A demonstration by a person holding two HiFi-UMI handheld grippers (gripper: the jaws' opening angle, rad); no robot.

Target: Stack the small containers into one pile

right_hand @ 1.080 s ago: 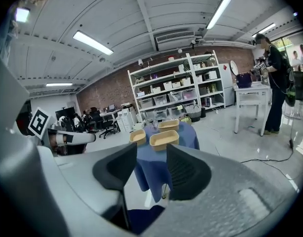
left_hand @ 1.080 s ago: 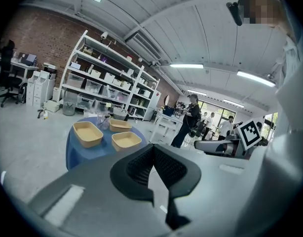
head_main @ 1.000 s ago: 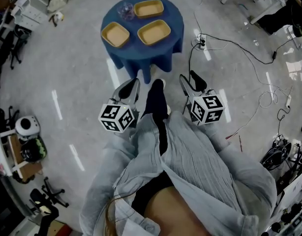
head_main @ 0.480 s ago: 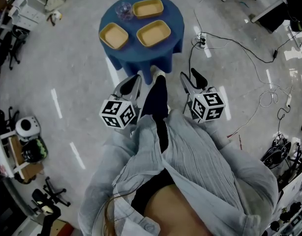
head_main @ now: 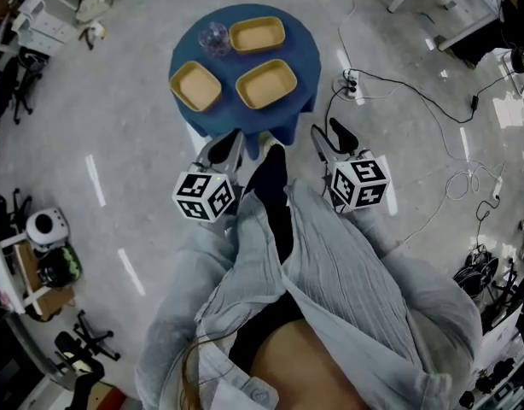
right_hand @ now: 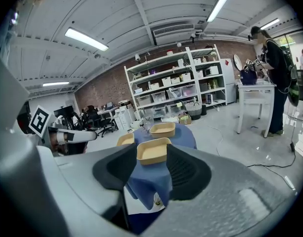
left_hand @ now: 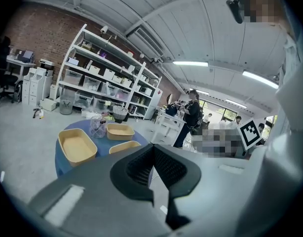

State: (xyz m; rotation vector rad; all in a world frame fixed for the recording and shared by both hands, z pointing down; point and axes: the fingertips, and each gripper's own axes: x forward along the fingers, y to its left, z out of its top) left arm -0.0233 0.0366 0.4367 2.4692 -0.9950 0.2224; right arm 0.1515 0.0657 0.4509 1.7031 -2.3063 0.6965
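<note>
Right gripper (right_hand: 151,156) jaws gaping, empty; left gripper (left_hand: 152,151) jaws pressing together. Risking: shut left shoving yellow trays (head_main: 266,84) off blue table (head_main: 301,51), tipping clear glass (head_main: 214,34).

Clear glass (head_main: 215,34) on blue table (head_main: 306,67)

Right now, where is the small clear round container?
In the head view the small clear round container stands on the far-left part of the round blue table, close beside the left end of the farthest shallow tan tray.
</note>
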